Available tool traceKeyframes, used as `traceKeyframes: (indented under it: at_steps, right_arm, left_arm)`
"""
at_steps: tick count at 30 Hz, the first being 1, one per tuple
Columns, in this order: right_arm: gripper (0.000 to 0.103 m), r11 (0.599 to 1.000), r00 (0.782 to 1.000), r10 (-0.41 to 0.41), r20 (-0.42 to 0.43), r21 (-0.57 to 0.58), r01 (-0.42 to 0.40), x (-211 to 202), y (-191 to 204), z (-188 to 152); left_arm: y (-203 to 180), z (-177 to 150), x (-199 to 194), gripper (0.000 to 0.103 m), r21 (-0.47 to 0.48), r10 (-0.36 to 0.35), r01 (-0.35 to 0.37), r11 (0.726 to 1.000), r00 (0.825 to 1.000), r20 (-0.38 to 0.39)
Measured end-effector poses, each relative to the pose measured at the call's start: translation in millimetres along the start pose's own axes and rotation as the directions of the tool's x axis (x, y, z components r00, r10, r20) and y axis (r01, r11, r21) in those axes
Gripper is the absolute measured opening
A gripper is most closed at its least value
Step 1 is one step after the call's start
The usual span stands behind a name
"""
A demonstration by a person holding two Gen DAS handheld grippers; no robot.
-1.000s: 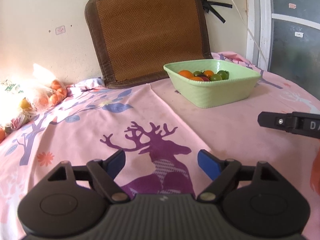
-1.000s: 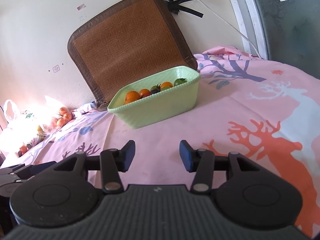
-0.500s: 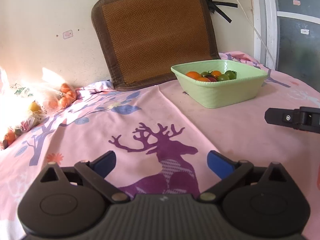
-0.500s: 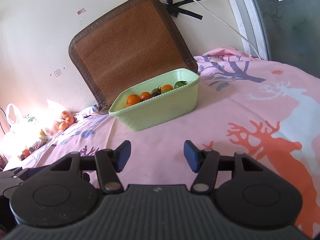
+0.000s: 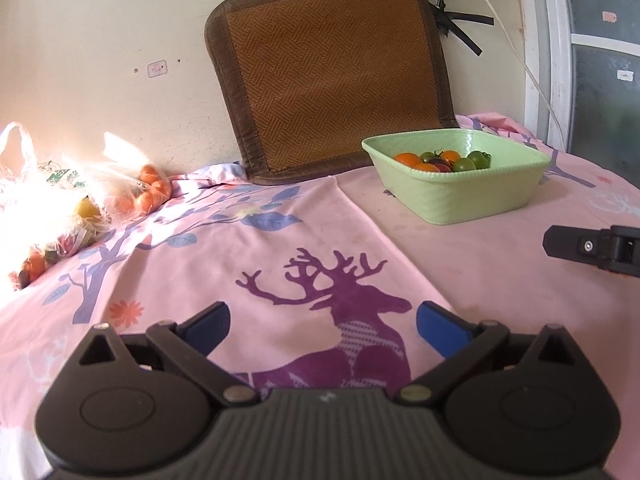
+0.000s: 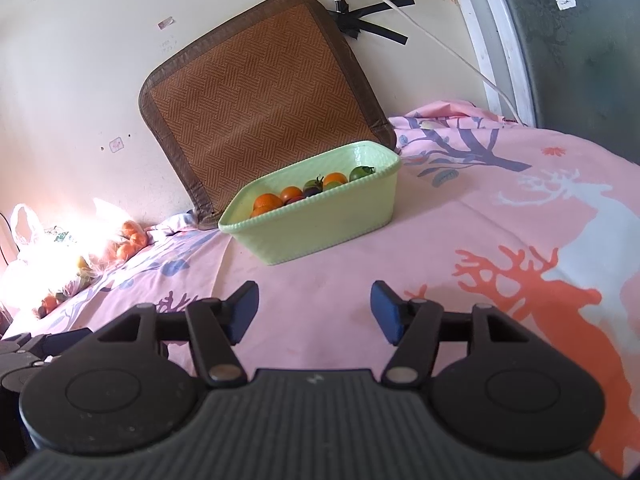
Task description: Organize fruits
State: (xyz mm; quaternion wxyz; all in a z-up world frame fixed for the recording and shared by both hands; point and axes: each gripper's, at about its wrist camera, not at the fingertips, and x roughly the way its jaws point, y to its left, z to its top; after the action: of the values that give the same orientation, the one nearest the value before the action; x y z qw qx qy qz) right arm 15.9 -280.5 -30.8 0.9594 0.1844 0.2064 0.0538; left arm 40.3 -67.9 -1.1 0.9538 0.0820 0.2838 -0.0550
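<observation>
Over on the far left, a sunlit plastic bag of fruit (image 5: 80,200) lay against the wall, oranges (image 5: 152,190) showing through, glare washing out much of it. Moving along, the left gripper (image 5: 322,322) hovered above the pink deer-print cloth (image 5: 280,240), its blue pads (image 5: 438,326) spread as wide as they go after opening further, nothing between them but the purple deer (image 5: 352,320). Behind, a woven brown cushion (image 5: 332,72) leaned upright against the wall. Just in front of it and to the right sat the green basket (image 5: 472,200) on the cloth, holding oranges and small green and dark tomatoes (image 5: 440,160). Well short of that basket, the right gripper (image 6: 314,312) hung over the cloth, jaws parted and just then widening, gripping nothing; from the left wrist view one of its black fingers (image 5: 576,246) poked in at the right edge. Further right, a white cable (image 6: 420,28) ran down the wall beside a frosted window (image 6: 580,40).
</observation>
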Motion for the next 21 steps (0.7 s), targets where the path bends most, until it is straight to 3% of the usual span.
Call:
traceKeyframes:
  at_steps: [12, 21]
  right_arm:
    - [0.067, 1.0, 1.0, -0.005, 0.0, 0.003, 0.005, 0.4, 0.0, 0.3]
    - [0.07, 1.0, 1.0, -0.001, 0.001, 0.02, 0.001, 0.1, -1.9, 0.5]
  left_arm:
    - [-2.4, -0.4, -5.8, 0.103, 0.01, 0.044, -0.044, 0.999, 0.998, 0.034]
    - [0.3, 1.2, -7.9, 0.103, -0.014, 0.025, -0.025, 1.0, 1.0, -0.013]
